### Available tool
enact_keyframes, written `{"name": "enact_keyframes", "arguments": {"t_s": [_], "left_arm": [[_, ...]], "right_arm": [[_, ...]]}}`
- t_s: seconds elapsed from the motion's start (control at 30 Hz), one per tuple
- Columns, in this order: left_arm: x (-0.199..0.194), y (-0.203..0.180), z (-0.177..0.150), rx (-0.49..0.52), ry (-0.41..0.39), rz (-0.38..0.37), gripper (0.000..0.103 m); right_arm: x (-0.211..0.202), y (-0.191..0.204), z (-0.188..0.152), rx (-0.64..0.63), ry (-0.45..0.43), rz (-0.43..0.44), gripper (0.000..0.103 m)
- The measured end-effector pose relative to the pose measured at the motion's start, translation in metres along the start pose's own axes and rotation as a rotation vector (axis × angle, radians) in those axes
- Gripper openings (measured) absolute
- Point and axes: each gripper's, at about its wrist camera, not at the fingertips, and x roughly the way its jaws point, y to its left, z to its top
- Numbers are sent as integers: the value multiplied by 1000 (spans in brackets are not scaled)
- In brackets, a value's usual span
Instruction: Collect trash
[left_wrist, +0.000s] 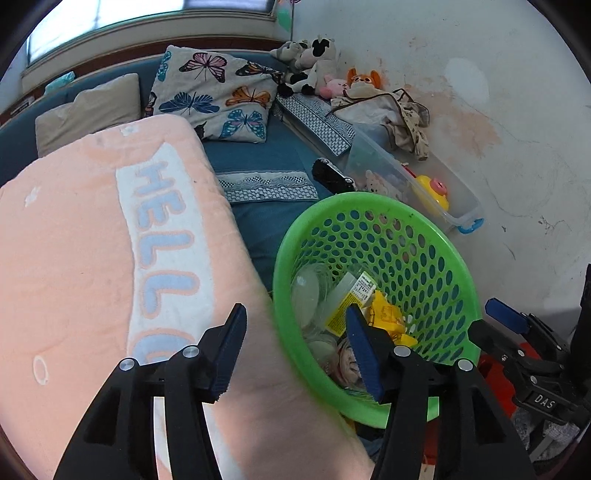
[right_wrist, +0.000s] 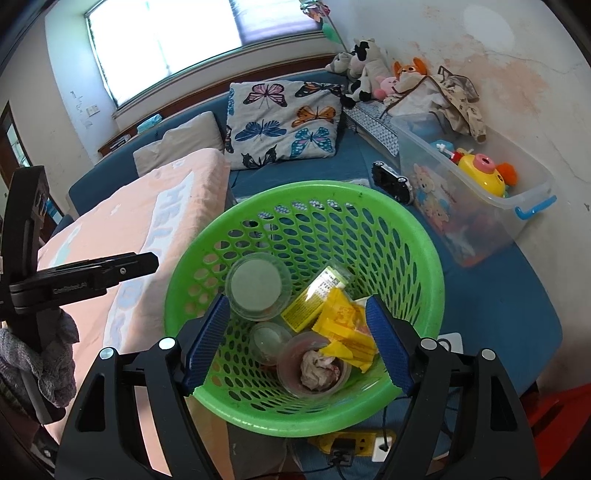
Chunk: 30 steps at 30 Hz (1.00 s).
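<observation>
A green perforated basket (right_wrist: 406, 236) stands on the blue bed and holds trash: clear plastic cups (right_wrist: 258, 284), a yellow-labelled bottle (right_wrist: 314, 295), yellow wrappers (right_wrist: 343, 321) and a cup with crumpled tissue (right_wrist: 317, 369). It also shows in the left wrist view (left_wrist: 424, 229). My right gripper (right_wrist: 299, 347) is open and empty, its fingers spread over the basket's near rim. My left gripper (left_wrist: 295, 350) is open and empty, between the pink blanket (left_wrist: 74, 240) and the basket.
A butterfly pillow (right_wrist: 284, 125) and a beige pillow (right_wrist: 181, 144) lie on the bed. A clear toy bin (right_wrist: 476, 192) and plush toys (right_wrist: 373, 70) line the wall. A black toy car (right_wrist: 391, 181) lies behind the basket. A yellow power strip (right_wrist: 351, 443) lies below.
</observation>
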Motion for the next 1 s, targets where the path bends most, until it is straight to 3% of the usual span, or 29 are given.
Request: {"name": "enact_keyframes", "arguments": {"t_s": [0.47,1.0], "left_arm": [[-47,10,-16,29,-111,62,90],[-103,27,-45,16,-192,109,95]], "right_arm": [[-17,31,-7,-39,-31,10,81],[-41,69,-24,-106,-58,-1,88]]}}
